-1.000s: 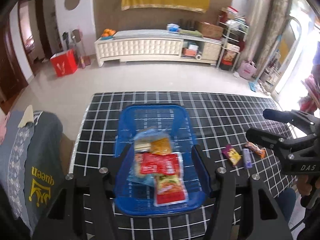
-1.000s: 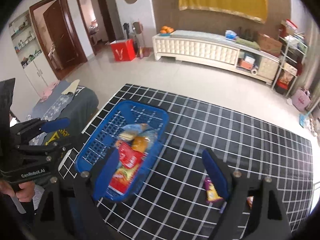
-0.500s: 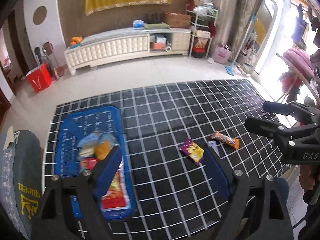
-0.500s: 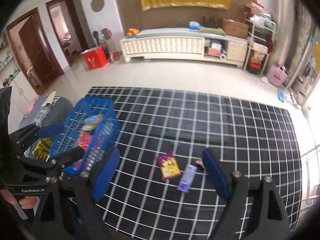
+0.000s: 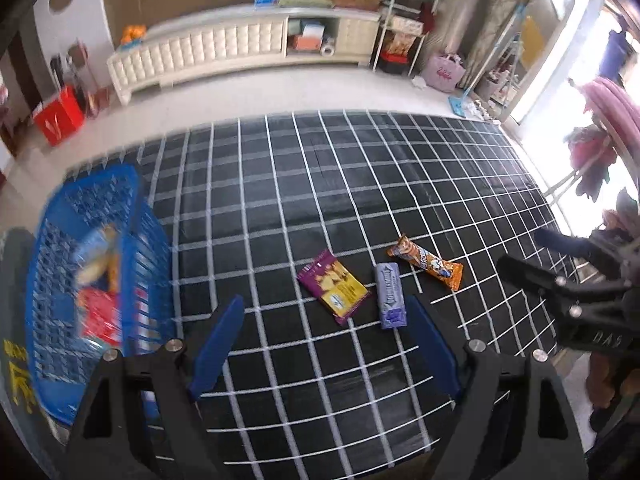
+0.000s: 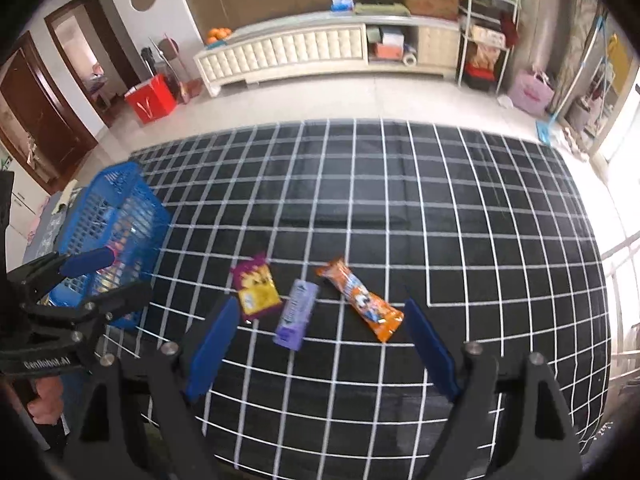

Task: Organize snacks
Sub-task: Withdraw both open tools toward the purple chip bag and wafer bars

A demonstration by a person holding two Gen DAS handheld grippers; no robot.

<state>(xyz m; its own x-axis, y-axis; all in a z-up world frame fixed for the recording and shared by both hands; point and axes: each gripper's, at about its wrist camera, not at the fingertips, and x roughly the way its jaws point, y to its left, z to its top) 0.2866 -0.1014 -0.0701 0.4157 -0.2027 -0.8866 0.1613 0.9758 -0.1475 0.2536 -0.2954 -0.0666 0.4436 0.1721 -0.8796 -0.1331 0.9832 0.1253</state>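
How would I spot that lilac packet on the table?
Start at the blue basket on the black checked tablecloth, then look right to three loose snacks. The lilac packet lies in the middle, a slim plain stick between the purple-and-yellow pouch and the orange wrapper.

The left gripper [image 5: 326, 330] fills the bottom of the left wrist view, its two blue-padded fingers [image 5: 216, 340] spread wide apart with nothing between them. The same gripper shows at the lower left edge of the right wrist view, where a hand [image 6: 46, 400] grips its handle below the black frame.

The right gripper [image 6: 320, 334] sits along the bottom of the right wrist view, jaws likewise wide apart and empty, blue pads [image 6: 430, 344] angled outward. It also appears at the right edge of the left wrist view, its black fingers pointing toward upper left, with part of a hand [image 5: 604, 380] beneath it.
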